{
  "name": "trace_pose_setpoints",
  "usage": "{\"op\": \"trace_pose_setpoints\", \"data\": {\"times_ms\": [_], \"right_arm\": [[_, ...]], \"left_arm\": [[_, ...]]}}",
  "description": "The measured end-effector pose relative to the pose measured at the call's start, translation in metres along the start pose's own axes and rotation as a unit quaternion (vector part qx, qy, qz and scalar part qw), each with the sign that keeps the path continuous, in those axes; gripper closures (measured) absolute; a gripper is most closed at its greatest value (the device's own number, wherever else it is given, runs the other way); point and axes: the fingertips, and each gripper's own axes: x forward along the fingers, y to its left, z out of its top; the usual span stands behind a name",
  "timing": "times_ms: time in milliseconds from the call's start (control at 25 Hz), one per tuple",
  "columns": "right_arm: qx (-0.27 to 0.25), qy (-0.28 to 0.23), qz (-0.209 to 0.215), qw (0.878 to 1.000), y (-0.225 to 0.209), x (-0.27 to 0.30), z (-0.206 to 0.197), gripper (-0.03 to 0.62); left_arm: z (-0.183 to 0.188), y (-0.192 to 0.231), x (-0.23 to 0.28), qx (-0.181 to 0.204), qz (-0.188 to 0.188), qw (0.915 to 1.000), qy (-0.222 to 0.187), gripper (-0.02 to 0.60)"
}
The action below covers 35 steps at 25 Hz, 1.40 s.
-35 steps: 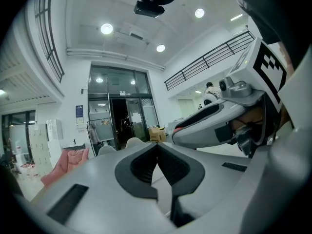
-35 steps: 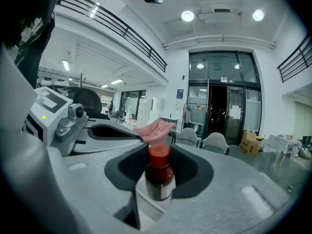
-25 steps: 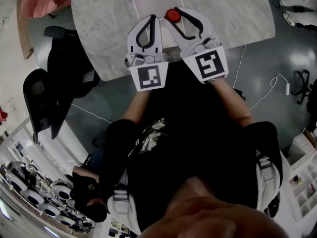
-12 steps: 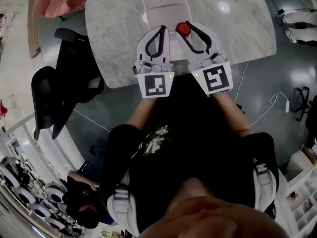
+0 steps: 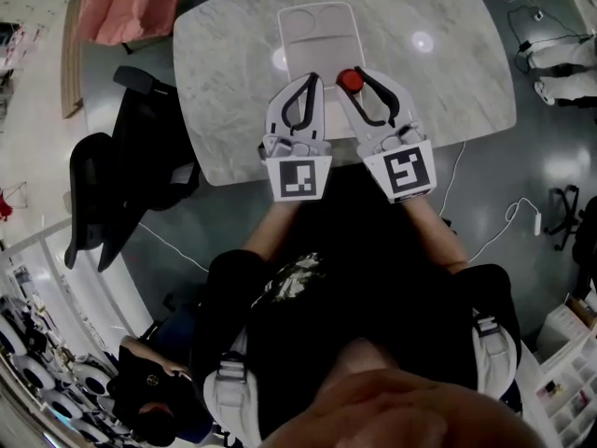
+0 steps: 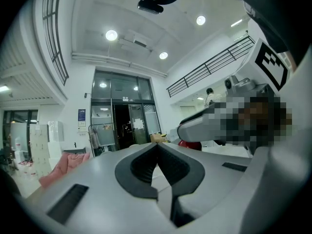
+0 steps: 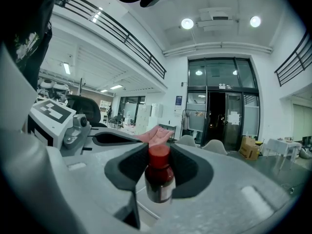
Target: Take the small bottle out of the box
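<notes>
The small dark bottle (image 7: 159,179) with a red cap (image 5: 350,80) hangs upright between the pads of my right gripper (image 7: 159,152), which is shut on its neck. In the head view the right gripper (image 5: 353,75) is over the near end of the white box (image 5: 317,26), which lies open on the marble table (image 5: 448,63). My left gripper (image 5: 314,78) hovers close beside it on the left, its jaws shut with nothing between them (image 6: 157,146). In the left gripper view the bottle's red cap (image 6: 190,144) shows at the right.
A black office chair (image 5: 131,157) stands left of the table, and a pink cloth (image 5: 117,7) lies at the far left. A white cable (image 5: 485,194) runs over the grey floor to the right. Another person's legs (image 5: 560,26) are at the upper right.
Both grippers have risen a little together, the bottle still in the right one. The head view has shifted, so the whole white box now shows beyond the grippers.
</notes>
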Motion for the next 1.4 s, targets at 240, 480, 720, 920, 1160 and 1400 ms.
{"op": "trace_pose_setpoints", "data": {"times_ms": [240, 480, 720, 920, 1160, 1400], "right_arm": [[0.011, 0.005, 0.0, 1.0, 0.0, -0.003, 0.003, 0.462], [0.036, -0.005, 0.006, 0.999, -0.003, -0.002, 0.007, 0.462], [0.037, -0.011, 0.007, 0.999, -0.011, 0.0, 0.01, 0.463], [0.036, -0.018, 0.01, 0.999, -0.012, -0.003, 0.016, 0.462], [0.037, -0.025, 0.016, 0.999, -0.011, -0.004, 0.025, 0.463], [0.036, -0.029, 0.023, 0.999, -0.01, -0.002, 0.03, 0.464]], "left_arm": [[0.008, 0.0, -0.001, 0.0, 0.001, 1.0, -0.009, 0.574], [0.018, 0.006, -0.003, 0.002, 0.009, 0.9997, -0.024, 0.574], [0.018, 0.01, -0.002, -0.008, 0.017, 0.9997, -0.017, 0.574], [0.032, 0.007, 0.002, 0.007, 0.008, 0.9997, -0.022, 0.574], [0.051, 0.006, 0.003, 0.013, 0.01, 0.9993, -0.033, 0.574], [0.057, 0.009, 0.002, 0.009, 0.023, 0.9988, -0.042, 0.574]]}}
